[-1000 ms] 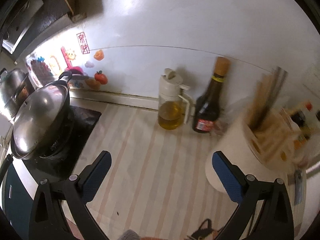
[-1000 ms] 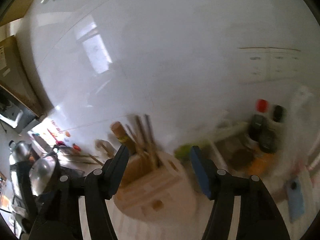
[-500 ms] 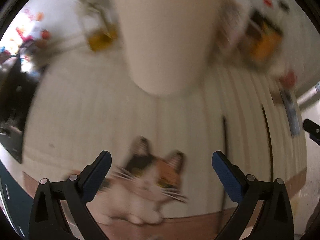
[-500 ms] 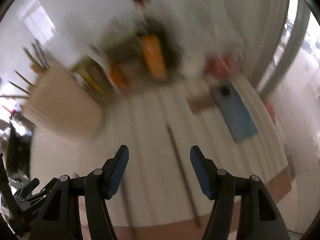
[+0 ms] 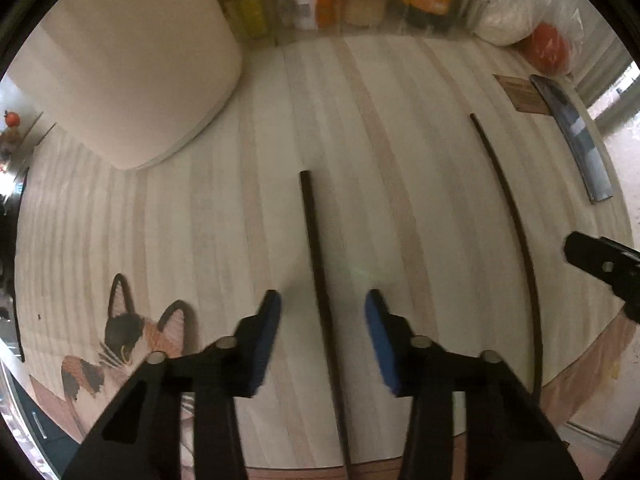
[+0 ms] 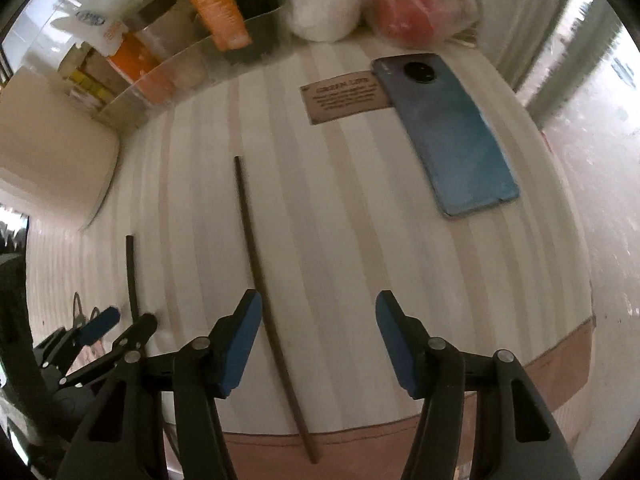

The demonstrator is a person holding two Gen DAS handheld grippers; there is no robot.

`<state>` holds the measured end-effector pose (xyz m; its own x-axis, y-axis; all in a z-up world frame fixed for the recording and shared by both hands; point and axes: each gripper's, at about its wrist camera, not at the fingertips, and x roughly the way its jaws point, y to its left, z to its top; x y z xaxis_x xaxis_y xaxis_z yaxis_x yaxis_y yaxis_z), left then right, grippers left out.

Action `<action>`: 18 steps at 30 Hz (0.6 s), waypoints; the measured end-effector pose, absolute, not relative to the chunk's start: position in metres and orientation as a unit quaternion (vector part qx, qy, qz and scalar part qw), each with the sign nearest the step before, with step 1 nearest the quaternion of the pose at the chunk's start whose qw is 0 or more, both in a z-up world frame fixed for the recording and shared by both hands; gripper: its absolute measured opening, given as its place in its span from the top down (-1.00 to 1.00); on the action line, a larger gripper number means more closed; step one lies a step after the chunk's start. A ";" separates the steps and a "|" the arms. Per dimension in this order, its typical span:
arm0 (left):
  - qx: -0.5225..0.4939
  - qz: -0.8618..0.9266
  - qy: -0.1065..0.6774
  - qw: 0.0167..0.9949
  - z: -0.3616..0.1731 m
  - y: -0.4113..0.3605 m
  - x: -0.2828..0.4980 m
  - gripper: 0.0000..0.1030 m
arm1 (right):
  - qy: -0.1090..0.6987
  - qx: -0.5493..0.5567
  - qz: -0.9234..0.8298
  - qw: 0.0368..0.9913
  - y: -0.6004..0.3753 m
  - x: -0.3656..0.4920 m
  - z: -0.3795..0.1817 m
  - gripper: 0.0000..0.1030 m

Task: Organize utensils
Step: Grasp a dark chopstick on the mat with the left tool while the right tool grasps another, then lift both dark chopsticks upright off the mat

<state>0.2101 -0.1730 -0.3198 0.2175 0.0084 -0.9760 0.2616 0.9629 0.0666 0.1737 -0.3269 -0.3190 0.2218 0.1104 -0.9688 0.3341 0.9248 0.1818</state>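
Two dark chopsticks lie on the striped mat. The left chopstick point(image 5: 316, 264) runs lengthwise between the fingers of my left gripper point(image 5: 323, 308), which is open and straddles it low over the mat. The right chopstick point(image 5: 516, 224) lies further right; in the right wrist view the right chopstick point(image 6: 260, 256) passes just inside the left finger of my open right gripper point(image 6: 318, 312). The left chopstick point(image 6: 131, 272) and my left gripper point(image 6: 120, 322) show at the left of that view. A cream utensil holder point(image 5: 128, 64) stands at the back left.
A blue phone point(image 6: 448, 132) and a brown card point(image 6: 344, 98) lie at the back right. A clear tray of bottles and packets point(image 5: 352, 4), a white bag point(image 6: 324, 8) and a red item in plastic point(image 6: 408, 12) line the back. The mat's front edge point(image 6: 400, 436) is close.
Both grippers have swung down from facing the wall and holder to low over the mat. The left jaws have narrowed around the left chopstick; the right gripper now hovers over the right chopstick.
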 end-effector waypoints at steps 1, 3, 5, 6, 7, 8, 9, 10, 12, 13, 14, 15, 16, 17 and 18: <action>0.104 -0.082 0.620 0.774 -0.319 -0.174 0.210 0.65 | 0.621 0.176 -0.069 0.761 -0.325 0.176 -0.320 -0.19; 0.106 -0.081 0.618 0.775 -0.318 -0.177 0.210 0.90 | 0.628 0.168 -0.055 0.757 -0.320 0.184 -0.325 -0.19; 0.110 -0.073 0.614 0.778 -0.317 -0.172 0.208 0.91 | 0.636 0.161 -0.046 0.753 -0.315 0.190 -0.331 -0.18; 0.110 -0.065 0.614 0.779 -0.317 -0.167 0.207 0.91 | 0.639 0.158 -0.041 0.752 -0.311 0.195 -0.334 -0.16; 0.108 -0.058 0.614 0.780 -0.315 -0.160 0.207 0.91 | 0.641 0.154 -0.036 0.751 -0.307 0.197 -0.336 -0.10; 0.106 -0.053 0.615 0.780 -0.315 -0.155 0.208 0.91 | 0.647 0.144 -0.032 0.748 -0.302 0.201 -0.340 0.01; 0.104 -0.040 0.616 0.780 -0.314 -0.145 0.209 0.91 | 0.650 0.137 -0.029 0.747 -0.298 0.204 -0.343 0.10; 0.102 -0.032 0.617 0.780 -0.314 -0.137 0.210 0.91 | 0.652 0.128 -0.030 0.746 -0.294 0.206 -0.346 0.18; 0.099 -0.014 0.619 0.779 -0.312 -0.119 0.210 0.92 | 0.654 0.105 -0.026 0.749 -0.285 0.212 -0.347 0.44; 0.096 -0.008 0.620 0.778 -0.311 -0.110 0.210 0.92 | 0.655 0.100 -0.025 0.749 -0.282 0.214 -0.348 0.69; 0.092 -0.002 0.622 0.777 -0.309 -0.100 0.210 0.92 | 0.657 0.098 -0.024 0.747 -0.280 0.215 -0.348 0.83; 0.088 0.005 0.624 0.776 -0.309 -0.091 0.209 0.92 | 0.659 0.102 -0.025 0.745 -0.277 0.216 -0.350 0.85; 0.082 0.011 0.626 0.776 -0.307 -0.080 0.208 0.92 | 0.659 0.106 -0.025 0.744 -0.275 0.217 -0.350 0.87; 0.076 0.014 0.627 0.775 -0.306 -0.070 0.207 0.92 | 0.661 0.112 -0.023 0.741 -0.272 0.216 -0.351 0.88; 0.068 0.015 0.630 0.774 -0.306 -0.063 0.204 0.92 | 0.663 0.118 -0.021 0.739 -0.269 0.217 -0.352 0.88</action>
